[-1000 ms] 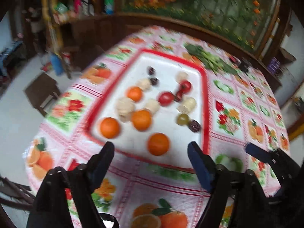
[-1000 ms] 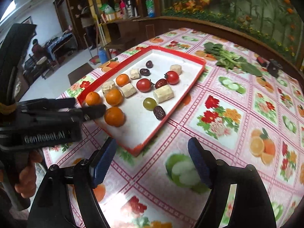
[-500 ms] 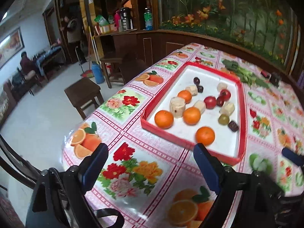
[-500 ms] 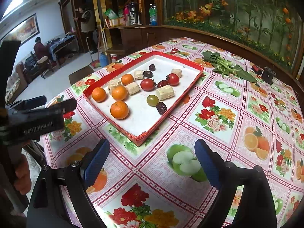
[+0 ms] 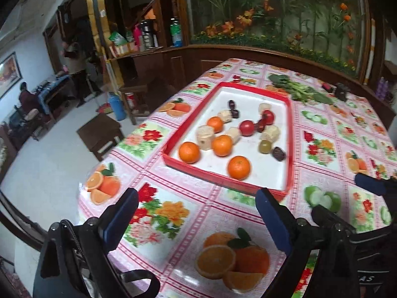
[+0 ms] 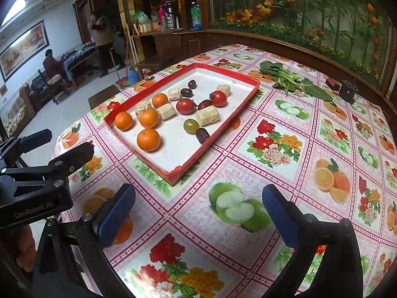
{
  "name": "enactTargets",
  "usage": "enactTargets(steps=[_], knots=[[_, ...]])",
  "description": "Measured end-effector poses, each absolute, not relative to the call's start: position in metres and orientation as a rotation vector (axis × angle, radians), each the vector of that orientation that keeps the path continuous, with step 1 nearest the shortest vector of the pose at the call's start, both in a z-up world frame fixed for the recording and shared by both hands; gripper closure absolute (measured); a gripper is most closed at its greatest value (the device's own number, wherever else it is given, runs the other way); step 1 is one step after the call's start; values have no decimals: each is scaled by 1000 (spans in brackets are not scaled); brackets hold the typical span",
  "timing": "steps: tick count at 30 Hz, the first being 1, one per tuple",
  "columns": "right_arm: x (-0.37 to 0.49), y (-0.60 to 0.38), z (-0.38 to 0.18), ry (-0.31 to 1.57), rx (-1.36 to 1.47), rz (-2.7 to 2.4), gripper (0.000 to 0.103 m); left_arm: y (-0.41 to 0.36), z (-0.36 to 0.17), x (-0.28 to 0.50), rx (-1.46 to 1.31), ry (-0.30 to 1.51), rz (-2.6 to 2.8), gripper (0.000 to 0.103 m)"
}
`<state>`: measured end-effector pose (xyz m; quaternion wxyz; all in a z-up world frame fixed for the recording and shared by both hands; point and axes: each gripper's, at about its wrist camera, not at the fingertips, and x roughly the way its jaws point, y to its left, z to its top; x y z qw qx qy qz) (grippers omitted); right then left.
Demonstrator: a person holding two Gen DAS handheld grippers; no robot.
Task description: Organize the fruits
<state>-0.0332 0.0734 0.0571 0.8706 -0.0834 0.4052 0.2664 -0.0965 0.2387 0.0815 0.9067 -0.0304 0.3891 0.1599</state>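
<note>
A: L gripper (image 5: pixel 196 221) jaws?
B: Spread wide and opening, nothing btwn them, just printed cloth on the desk (image 5: pixel 173 198) below. R gripper (image 6: pixel 198 208) same: wide, opening, empty, over the apple print.
A: Fruit?
B: All in the red tray (image 6: pixel 188 166), just beyond both. Near corner of the tray faces the R jaws. Oranges (image 6: pixel 148 139) nearest, then green grape (image 6: pixel 191 125), dates, tomatoes (image 6: pixel 186 106), pale chunks.
A: Room?
B: Open cloth right of the tray; greens (image 6: pixel 292 79) farther back. Desk edge sits close on the left.
</note>
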Motion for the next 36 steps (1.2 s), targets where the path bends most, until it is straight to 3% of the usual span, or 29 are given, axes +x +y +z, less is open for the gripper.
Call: enactTargets(steps=[36], knots=[[-34, 74, 53, 862, -200, 574, 0, 251, 67, -88, -237, 943, 271, 7]])
